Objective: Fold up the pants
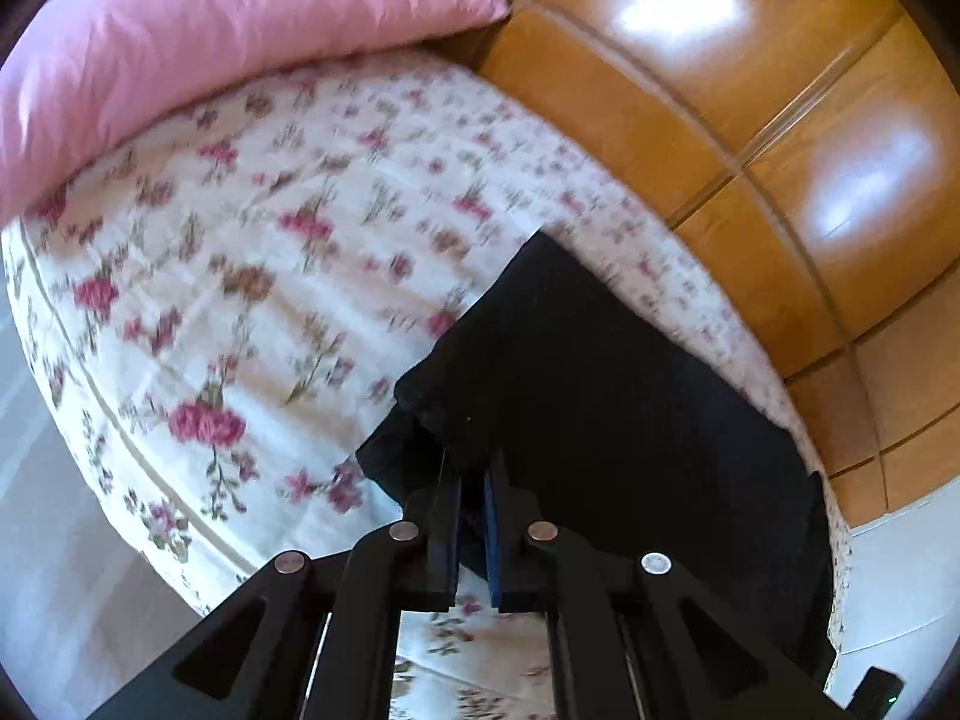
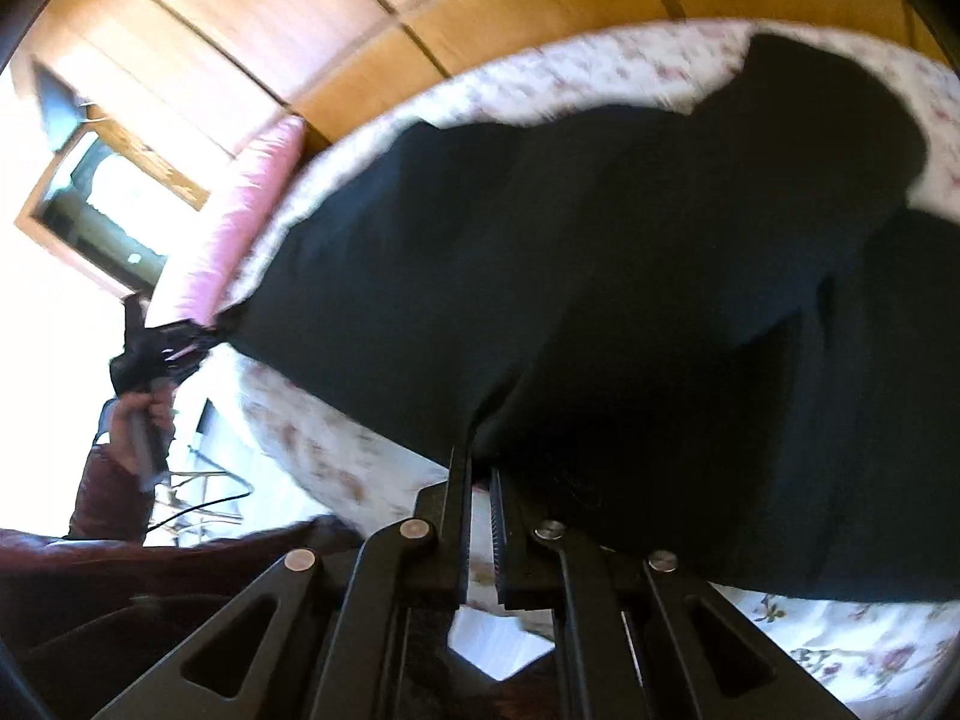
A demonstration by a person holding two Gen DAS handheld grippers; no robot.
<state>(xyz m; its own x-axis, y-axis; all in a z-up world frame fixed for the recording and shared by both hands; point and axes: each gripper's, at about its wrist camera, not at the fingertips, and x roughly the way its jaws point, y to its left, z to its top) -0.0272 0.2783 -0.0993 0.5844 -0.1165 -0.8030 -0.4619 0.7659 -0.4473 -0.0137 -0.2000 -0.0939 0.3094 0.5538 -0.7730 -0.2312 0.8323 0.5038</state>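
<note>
Wooden wardrobe panels (image 1: pixel 750 120) back a bed (image 1: pixel 252 276) with a flowered cover and a pink pillow (image 1: pixel 198 54) at one end. Black pants (image 2: pixel 600 252) lie spread across the bed. No containers show. At the near edge of the cloth, the left claw (image 1: pixel 473 468) has its jaws pinched narrow on a bunched corner of the pants. In the right wrist view, the right claw (image 2: pixel 480 462) likewise grips the pants' near edge, and a person's left hand (image 2: pixel 141 420) holds the other tool at the cloth's far corner.

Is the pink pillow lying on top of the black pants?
No, the pink pillow sits apart from the black pants.
</note>
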